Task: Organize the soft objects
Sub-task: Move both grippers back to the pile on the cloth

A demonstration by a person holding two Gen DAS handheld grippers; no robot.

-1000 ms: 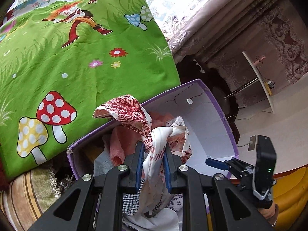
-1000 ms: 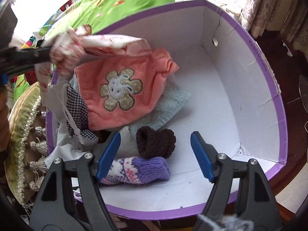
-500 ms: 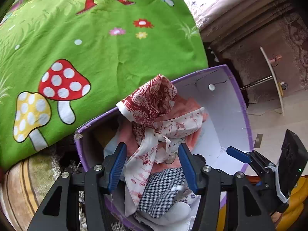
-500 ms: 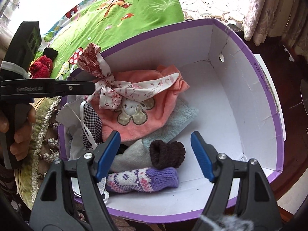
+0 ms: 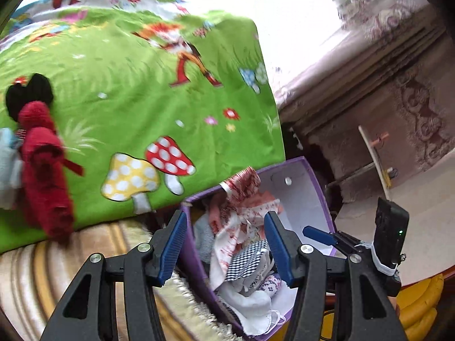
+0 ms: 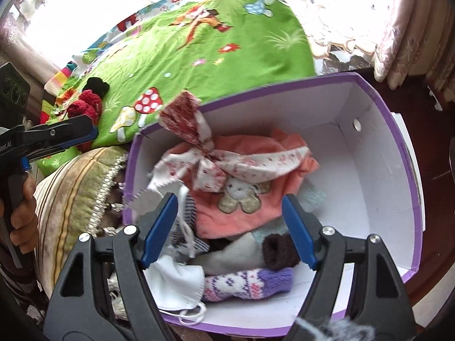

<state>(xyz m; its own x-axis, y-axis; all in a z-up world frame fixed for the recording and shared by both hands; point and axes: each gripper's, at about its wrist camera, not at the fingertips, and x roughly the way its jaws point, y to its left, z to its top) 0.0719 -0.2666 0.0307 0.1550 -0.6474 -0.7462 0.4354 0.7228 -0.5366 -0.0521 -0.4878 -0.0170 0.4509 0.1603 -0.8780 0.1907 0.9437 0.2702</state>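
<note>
Only in the left wrist view are the red knitted item (image 5: pixel 42 170) and the black one (image 5: pixel 30 96) seen large, lying at the left on the green mushroom-print cover (image 5: pixel 159 91), well apart from the box; in the right wrist view they appear small and far off. There the left gripper (image 6: pixel 95 132) is seen side-on at the far left, held by a hand (image 6: pixel 21 213); in its own view its jaws stand apart with nothing pressed between them. The purple-rimmed box (image 6: pixel 409 170) is shown fully only in the right wrist view: a red-and-white patterned cloth (image 6: pixel 199 147) is draped over a peach garment with a flower patch (image 6: pixel 256 199), with a checked cloth (image 6: pixel 189 207) and a white face mask (image 6: pixel 179 284) at the left end, and a grey sock (image 6: pixel 233 255), a brown knitted cuff (image 6: pixel 280 251) and a purple patterned sock (image 6: pixel 250 282) along the near wall. The right gripper (image 6: pixel 231 227) is held open above this pile, gripping nothing. The right half of the box floor is bare white. A striped, fringed cushion (image 6: pixel 74 187) is pressed against the box's left wall.
</note>
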